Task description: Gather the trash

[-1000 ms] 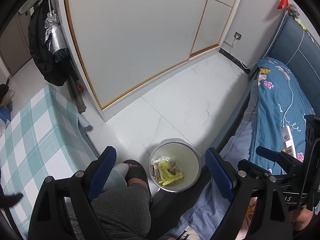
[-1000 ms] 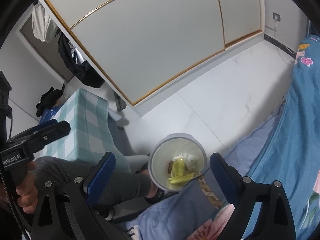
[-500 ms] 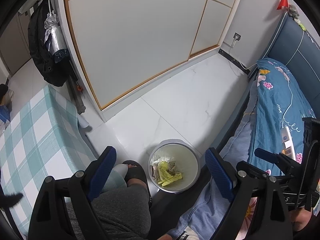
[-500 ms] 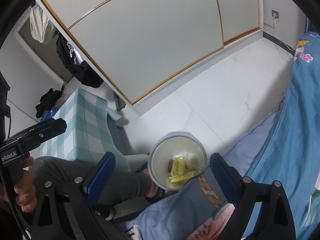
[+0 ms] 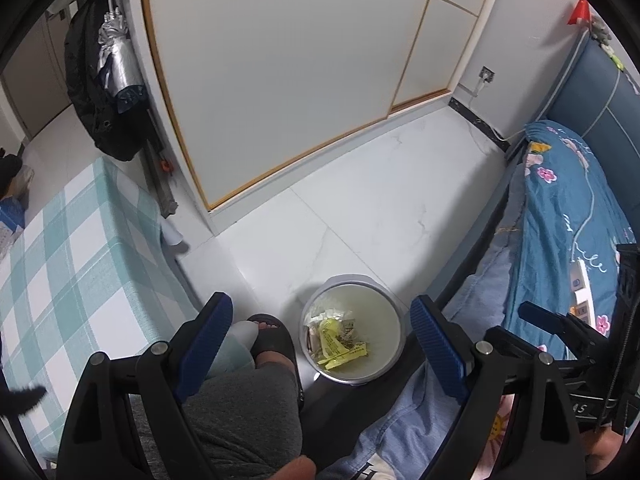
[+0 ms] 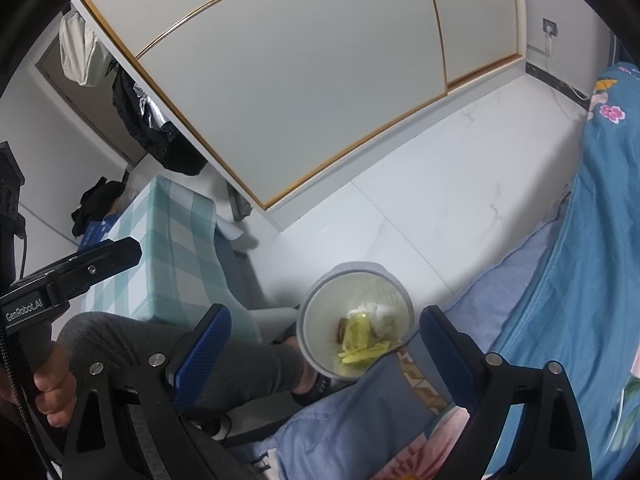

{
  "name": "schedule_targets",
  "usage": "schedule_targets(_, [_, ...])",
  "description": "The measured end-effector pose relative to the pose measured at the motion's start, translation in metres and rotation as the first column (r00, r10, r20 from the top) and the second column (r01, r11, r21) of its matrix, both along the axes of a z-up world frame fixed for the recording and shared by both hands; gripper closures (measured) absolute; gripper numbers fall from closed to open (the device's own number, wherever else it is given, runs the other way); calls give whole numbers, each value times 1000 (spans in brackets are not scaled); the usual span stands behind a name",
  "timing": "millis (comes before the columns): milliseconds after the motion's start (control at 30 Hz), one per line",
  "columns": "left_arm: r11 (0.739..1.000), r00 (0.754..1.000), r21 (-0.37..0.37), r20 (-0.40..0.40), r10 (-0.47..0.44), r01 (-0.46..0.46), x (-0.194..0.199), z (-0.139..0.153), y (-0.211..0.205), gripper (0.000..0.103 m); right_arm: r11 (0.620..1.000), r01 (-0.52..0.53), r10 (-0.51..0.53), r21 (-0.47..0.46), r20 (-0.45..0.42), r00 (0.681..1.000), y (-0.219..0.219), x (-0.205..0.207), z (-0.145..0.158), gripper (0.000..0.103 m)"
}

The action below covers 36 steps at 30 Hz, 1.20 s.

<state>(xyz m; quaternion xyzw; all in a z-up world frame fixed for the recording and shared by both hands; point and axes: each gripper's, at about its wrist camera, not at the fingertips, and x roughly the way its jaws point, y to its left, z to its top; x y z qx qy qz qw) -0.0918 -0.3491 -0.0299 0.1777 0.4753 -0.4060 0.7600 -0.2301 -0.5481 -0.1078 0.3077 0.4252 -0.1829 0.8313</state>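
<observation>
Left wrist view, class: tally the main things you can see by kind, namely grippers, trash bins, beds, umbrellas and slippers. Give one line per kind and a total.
Grippers: 2, the left gripper and the right gripper, partly in view
Trash bins: 1, the trash bin with wrappers inside
Beds: 1, the bed
Umbrellas: 1, the folded umbrella
Slippers: 1, the black slipper
Total: 6

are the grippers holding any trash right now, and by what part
Nothing is held: the left gripper and right gripper are both open and empty above the trash bin.
</observation>
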Motion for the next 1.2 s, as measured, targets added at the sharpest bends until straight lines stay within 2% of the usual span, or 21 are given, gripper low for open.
schedule_targets(1200, [1000, 1000, 0, -6, 8, -8, 1, -2, -1, 15, 1000, 6, -6, 6, 0, 1000, 3, 2, 0, 7])
